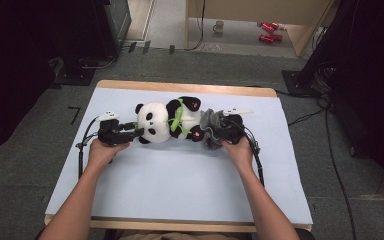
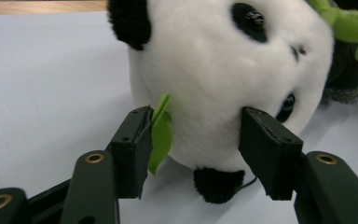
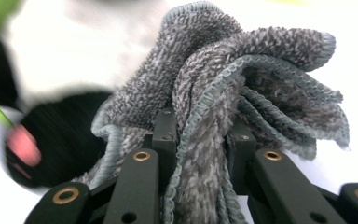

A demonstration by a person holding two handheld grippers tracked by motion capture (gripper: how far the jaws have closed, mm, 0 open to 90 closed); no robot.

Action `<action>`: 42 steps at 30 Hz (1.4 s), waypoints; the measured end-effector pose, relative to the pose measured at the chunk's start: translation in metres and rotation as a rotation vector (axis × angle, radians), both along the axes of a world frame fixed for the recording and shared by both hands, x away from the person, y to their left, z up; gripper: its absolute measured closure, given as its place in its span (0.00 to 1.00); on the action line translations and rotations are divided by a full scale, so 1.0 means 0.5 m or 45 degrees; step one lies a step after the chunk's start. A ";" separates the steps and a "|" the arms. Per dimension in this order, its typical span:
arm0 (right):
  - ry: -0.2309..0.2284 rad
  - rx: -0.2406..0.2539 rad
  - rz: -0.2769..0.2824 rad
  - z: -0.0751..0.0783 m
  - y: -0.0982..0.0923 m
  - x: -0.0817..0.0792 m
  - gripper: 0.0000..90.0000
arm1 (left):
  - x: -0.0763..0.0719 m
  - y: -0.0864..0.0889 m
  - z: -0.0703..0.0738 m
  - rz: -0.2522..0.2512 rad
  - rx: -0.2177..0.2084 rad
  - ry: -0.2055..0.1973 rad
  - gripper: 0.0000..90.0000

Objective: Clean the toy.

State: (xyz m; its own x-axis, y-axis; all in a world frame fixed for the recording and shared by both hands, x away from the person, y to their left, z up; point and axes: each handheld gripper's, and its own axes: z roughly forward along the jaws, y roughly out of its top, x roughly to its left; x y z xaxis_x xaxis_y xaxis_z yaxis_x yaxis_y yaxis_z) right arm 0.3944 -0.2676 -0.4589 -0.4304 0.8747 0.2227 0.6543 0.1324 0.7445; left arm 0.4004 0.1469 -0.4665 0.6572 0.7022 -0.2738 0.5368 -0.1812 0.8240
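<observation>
While panda toy [image 1: 167, 120] lies mid-table, long axis left-right, head left, each end meets one claw. Left gripper [image 1: 130, 131] at head: jaws spread, flanking cheek, green leaf [image 2: 161, 135] against one pad; pressing or not, cannot tell. Right gripper [image 1: 219, 131] just right of feet, pinching bunched grey cloth [image 3: 242, 88]. White sheet [image 1: 180, 175] over wooden table [image 1: 180, 87]. Grey carpet beyond; mug [image 1: 219, 26], red items [image 1: 269, 31] far.

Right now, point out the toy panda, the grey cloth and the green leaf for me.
toy panda [image 1: 152, 119]: high view, on its white face.
grey cloth [image 3: 261, 60]: right gripper view, on the bunched folds above the jaws.
green leaf [image 2: 161, 135]: left gripper view, on the leaf's middle, beside the jaw.
</observation>
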 end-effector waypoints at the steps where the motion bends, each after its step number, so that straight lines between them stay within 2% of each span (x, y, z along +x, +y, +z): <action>1: 0.028 0.002 -0.017 -0.004 -0.009 0.003 0.81 | 0.000 -0.002 -0.001 0.002 0.006 -0.005 0.49; 3: 0.085 -0.006 -0.035 -0.013 -0.021 0.007 0.81 | 0.000 -0.010 -0.006 -0.024 0.039 -0.016 0.49; 4: 0.097 -0.019 -0.039 -0.017 -0.026 0.008 0.81 | 0.001 -0.014 -0.008 -0.020 0.062 -0.024 0.48; 5: 0.108 -0.019 -0.042 -0.019 -0.031 0.008 0.82 | 0.001 -0.014 -0.008 -0.020 0.062 -0.024 0.48; 6: 0.116 -0.010 -0.054 -0.021 -0.035 0.008 0.82 | 0.003 -0.017 -0.007 0.007 0.063 -0.047 0.48; 9: 0.122 -0.006 -0.056 -0.024 -0.042 0.005 0.82 | 0.009 -0.012 -0.007 0.032 -0.007 -0.026 0.49; 13: 0.156 0.006 -0.054 -0.040 -0.051 0.007 0.79 | 0.010 -0.012 -0.007 0.026 -0.001 -0.030 0.48; 14: 0.148 0.023 -0.050 -0.044 -0.054 0.007 0.79 | 0.010 -0.012 -0.006 0.027 -0.001 -0.036 0.48; 16: 0.153 0.045 -0.058 -0.046 -0.057 0.007 0.74 | 0.009 -0.011 -0.005 0.030 -0.012 -0.040 0.48; 19: 0.170 0.059 -0.055 -0.040 -0.061 0.005 0.59 | 0.008 -0.008 0.000 0.033 0.007 -0.051 0.46; 21: 0.160 0.042 -0.048 -0.033 -0.065 0.002 0.48 | 0.006 -0.005 0.003 0.032 0.018 -0.055 0.46; 23: 0.171 0.054 -0.030 -0.027 -0.068 0.000 0.39 | 0.005 -0.003 0.007 0.036 0.029 -0.056 0.44; 25: 0.168 0.055 -0.028 -0.024 -0.069 -0.002 0.36 | 0.004 -0.001 0.009 0.042 0.034 -0.054 0.44; 26: 0.153 0.041 -0.026 -0.013 -0.070 -0.008 0.32 | 0.001 0.002 0.014 0.050 0.040 -0.049 0.44; 29: 0.111 0.055 -0.015 0.006 -0.073 -0.017 0.27 | -0.002 0.008 0.020 0.051 0.061 -0.042 0.44; 34: 0.079 0.065 0.011 0.029 -0.081 -0.033 0.25 | -0.011 0.013 0.028 0.030 0.095 -0.031 0.43; 42: 0.056 0.062 0.019 0.038 -0.104 -0.061 0.28 | -0.029 0.021 0.035 0.010 0.148 -0.019 0.43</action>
